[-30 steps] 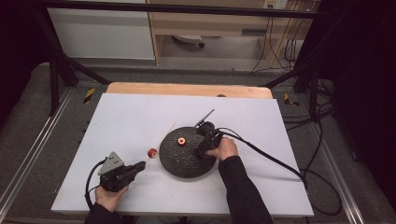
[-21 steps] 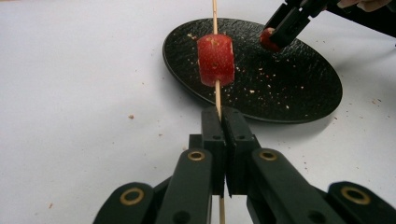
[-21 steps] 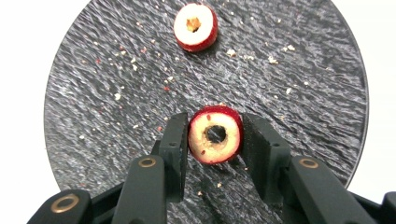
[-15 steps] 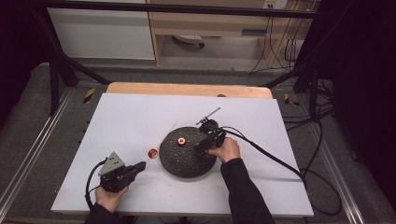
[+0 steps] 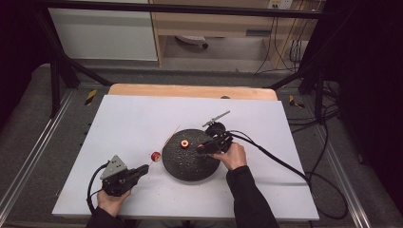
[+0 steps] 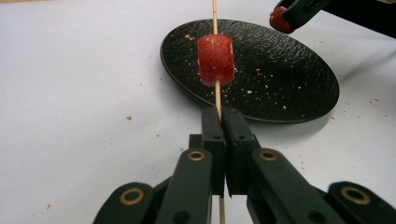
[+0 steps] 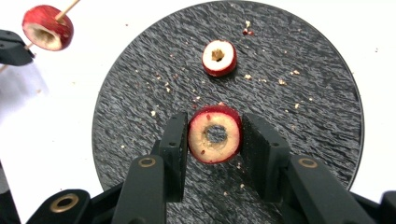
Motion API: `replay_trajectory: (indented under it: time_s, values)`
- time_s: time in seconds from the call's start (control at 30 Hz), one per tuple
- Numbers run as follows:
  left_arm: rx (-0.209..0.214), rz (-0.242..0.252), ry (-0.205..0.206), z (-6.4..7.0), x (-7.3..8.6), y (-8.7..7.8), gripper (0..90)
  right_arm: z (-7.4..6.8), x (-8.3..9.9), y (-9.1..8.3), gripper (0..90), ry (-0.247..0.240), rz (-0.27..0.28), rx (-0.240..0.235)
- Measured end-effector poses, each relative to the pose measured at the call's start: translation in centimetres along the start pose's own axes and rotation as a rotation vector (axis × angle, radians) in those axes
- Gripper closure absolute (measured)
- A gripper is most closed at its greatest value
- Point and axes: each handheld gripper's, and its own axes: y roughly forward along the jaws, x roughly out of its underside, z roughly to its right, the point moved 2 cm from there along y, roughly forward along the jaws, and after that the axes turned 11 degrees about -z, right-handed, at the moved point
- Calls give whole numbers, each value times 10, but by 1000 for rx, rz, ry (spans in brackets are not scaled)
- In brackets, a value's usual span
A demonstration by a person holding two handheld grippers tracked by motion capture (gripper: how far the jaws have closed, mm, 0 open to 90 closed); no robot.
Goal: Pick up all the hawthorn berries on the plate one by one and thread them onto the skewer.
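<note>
Since a second ago the right gripper (image 5: 202,148) has drawn back a little over the round black textured plate (image 5: 190,166), toward the person's side, while the left gripper (image 5: 145,168) stays where it was on the white table (image 5: 123,123).

The high view places the plate mid-table, with one cored red fruit slice (image 5: 184,143) lying on its far part and another small red piece (image 5: 155,156) just off its left rim, but it is too coarse to tell what either gripper grips.

The right gripper view settles one side: its jaws pinch a red-skinned, pale-fleshed fruit ring with a hollow core (image 7: 214,134) between them, held above the crumb-strewn plate (image 7: 299,116), with the loose slice (image 7: 219,57) lying beyond.

The left gripper view settles the other: its jaws are pressed together on a thin wooden skewer (image 6: 217,95), which runs straight ahead through a red fruit chunk (image 6: 215,59), held off the table in front of the plate's near rim (image 6: 261,114). The right gripper (image 6: 289,14) shows at the upper right there with its red piece.
</note>
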Motion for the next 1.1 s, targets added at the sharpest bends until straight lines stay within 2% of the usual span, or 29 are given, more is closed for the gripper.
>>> replay_trajectory:
  time_s: [0.37,0.77,1.1]
  values:
    - [0,7,-1,1,0,0,883,1,11,-4,629,33,94,-47]
    - [3,12,0,3,0,0,883,0,24,-12,630,71,249,-97]
    - [4,27,2,4,-1,-1,883,-7,34,-15,631,112,401,-150]
